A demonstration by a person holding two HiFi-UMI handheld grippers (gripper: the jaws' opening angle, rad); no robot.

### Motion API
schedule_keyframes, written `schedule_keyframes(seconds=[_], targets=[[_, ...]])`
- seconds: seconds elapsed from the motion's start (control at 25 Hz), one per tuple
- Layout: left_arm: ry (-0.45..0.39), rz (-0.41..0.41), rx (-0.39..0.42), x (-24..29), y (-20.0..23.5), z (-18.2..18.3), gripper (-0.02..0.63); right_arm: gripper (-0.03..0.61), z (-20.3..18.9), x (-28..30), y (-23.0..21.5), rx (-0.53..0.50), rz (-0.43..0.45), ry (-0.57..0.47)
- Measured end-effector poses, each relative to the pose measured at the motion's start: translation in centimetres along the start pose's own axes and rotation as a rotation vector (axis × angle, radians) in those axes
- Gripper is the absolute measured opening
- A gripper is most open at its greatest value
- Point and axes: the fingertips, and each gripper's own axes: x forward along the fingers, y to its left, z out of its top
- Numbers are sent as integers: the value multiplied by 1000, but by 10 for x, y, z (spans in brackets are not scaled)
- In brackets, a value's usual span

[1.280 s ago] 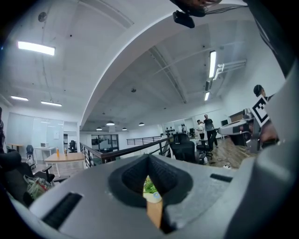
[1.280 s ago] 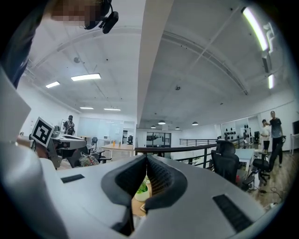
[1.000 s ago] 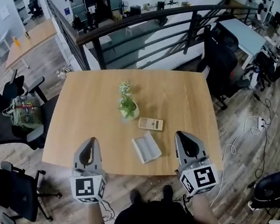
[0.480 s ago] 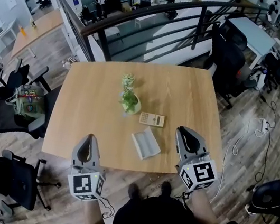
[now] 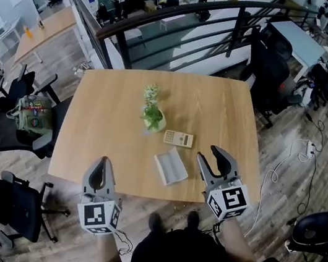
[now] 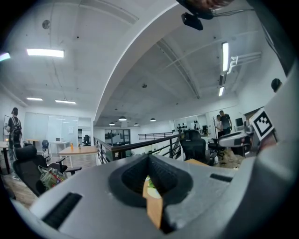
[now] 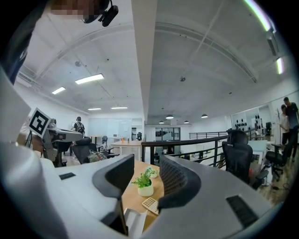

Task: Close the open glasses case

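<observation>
Now the right tongs stand wide open; their 2 jaws have just been opening, and nothing is held between them; through the gap, in the right gripper view, you can see the glasses case, the calculator and the plant further off. The left tongs are closed, with the 2 jaws pressed together and nothing in them; only a thin strip of desk shows through. The right tongs are over the near right part of the desk; the left tongs are at its near edge, on the left. The glasses case lies open on the desk, near the front edge, between the 2 tongs but closer to the right ones, just beside them and not touching. The calculator lies just behind the case; the small green plant in its white pot stands a bit further back and to the left. Past the far edge of the desk runs a dark railing; a black chair stands by the right side.
</observation>
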Motion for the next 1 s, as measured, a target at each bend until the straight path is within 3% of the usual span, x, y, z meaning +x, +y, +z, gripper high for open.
schedule_keyframes(seconds=[0.2, 0.52, 0.64, 0.76, 1.0], targets=[[12, 30, -2, -12, 7, -3, 0, 179, -74, 35, -2, 53, 30, 138], [46, 101, 8, -36, 33, -13, -2, 169, -255, 78, 2, 156, 62, 487], [61, 123, 16, -45, 42, -17, 0, 161, -303, 76, 6, 224, 57, 584], [70, 135, 24, -50, 48, -18, 0, 155, -329, 74, 6, 244, 46, 643], [80, 150, 40, -55, 53, -17, 0, 130, -339, 80, 12, 243, 70, 667]])
